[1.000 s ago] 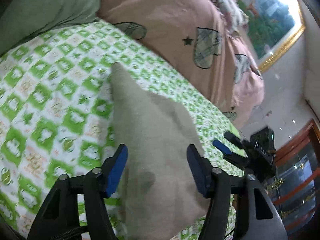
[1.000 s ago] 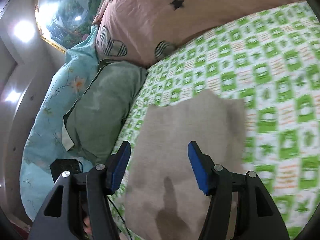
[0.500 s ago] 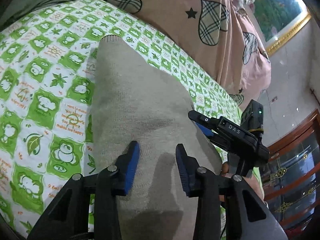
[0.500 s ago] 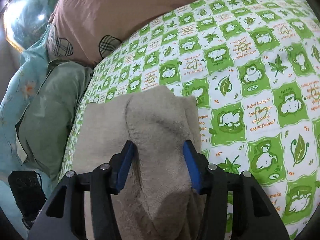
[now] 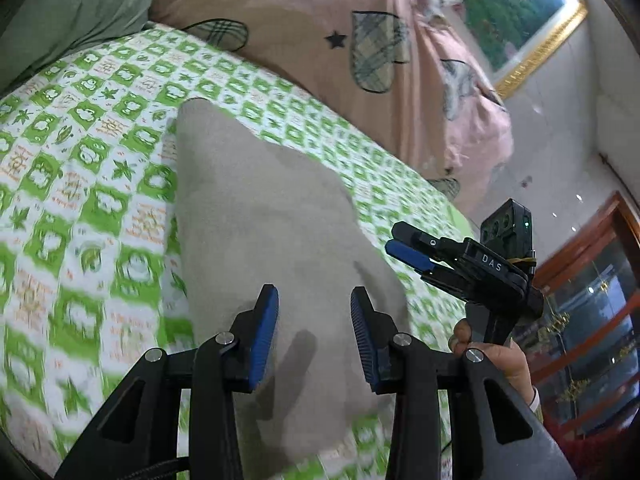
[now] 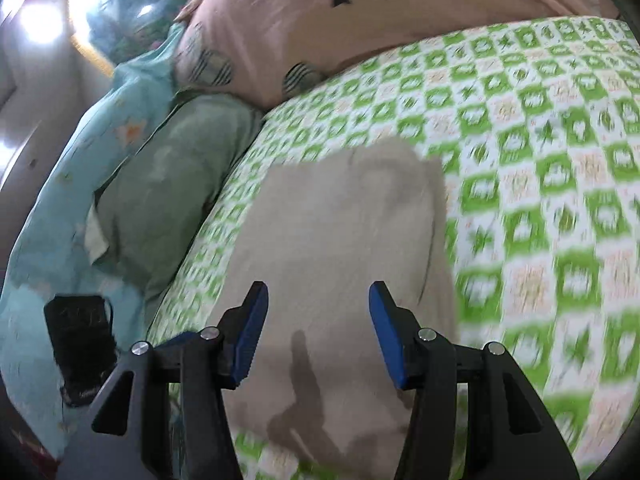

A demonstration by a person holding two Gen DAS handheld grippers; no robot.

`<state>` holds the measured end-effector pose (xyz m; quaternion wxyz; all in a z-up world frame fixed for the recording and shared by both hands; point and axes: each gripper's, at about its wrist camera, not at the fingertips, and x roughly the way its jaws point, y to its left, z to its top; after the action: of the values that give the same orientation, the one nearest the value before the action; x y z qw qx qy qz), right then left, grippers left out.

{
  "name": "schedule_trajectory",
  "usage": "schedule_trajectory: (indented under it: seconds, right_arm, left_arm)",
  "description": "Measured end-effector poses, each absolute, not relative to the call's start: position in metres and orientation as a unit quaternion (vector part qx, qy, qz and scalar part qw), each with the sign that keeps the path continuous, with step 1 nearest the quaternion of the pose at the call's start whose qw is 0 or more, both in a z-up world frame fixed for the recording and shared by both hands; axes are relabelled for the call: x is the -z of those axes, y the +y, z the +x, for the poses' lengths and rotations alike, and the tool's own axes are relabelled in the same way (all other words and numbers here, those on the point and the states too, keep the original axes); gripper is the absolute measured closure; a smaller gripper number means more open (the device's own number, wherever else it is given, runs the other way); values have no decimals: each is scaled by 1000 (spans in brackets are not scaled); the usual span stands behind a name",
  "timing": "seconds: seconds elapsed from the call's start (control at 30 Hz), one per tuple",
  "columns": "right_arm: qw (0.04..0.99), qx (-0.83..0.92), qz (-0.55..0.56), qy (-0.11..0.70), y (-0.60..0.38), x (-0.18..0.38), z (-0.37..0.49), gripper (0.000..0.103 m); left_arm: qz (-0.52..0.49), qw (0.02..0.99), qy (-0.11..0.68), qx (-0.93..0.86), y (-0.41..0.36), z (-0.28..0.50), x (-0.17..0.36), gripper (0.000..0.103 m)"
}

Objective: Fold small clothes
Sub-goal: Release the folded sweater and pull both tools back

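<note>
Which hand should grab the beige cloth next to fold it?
Probably left. The left tool hangs open right over the cloth near its front edge, while the right tool sits off the cloth's side, so it would have to travel further.

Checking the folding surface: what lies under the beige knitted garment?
The beige knitted garment lies on the green-and-white checked bedsheet, which shows all around it. Anything directly beneath the cloth is covered.

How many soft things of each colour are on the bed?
Beige cloth: 1
Pink blanket with plaid hearts: 1
Green pillow: 1
Light blue flowered bedding: 1
Green-and-white checked sheet: 1
Total: 5
</note>
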<state>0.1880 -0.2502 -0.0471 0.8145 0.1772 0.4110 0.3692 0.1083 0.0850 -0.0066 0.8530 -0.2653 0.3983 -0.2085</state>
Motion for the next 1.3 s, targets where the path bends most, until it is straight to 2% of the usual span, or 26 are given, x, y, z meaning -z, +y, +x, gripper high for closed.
schedule_trajectory:
  seconds: [0.13,0.23,0.3,0.6,0.77,1.0,1.17,1.3]
  right_arm:
    - [816,-343,141,443,-248,80,171,49]
    - [811,-332,169,451,-257,101,175,49]
    - [812,-329,173,449,-258,100,174,49]
    - [828,-328,126,438,-248,80,145,47]
    - [835,-306,83,449,-252,97,129,45]
    - [835,-304,94,449,-259,96,128,45]
    - [839,-298,101,444,-266,88,120,45]
    - [846,-292,98,435,-272,79,111,39]
  left_arm:
    - [-245,855,403,216,73,76,12,66]
    - [-231,847,433,202,66,69,34,68]
    - [-240,841,444,197,66,69,45,73]
    - [-234,844,443,191,59,65,44,72]
    - [-235,846,441,188,60,58,48,72]
    - [-227,848,446,178,58,58,47,72]
    - [-228,848,447,171,60,50,44,71]
    - [-228,850,445,166,65,41,37,58]
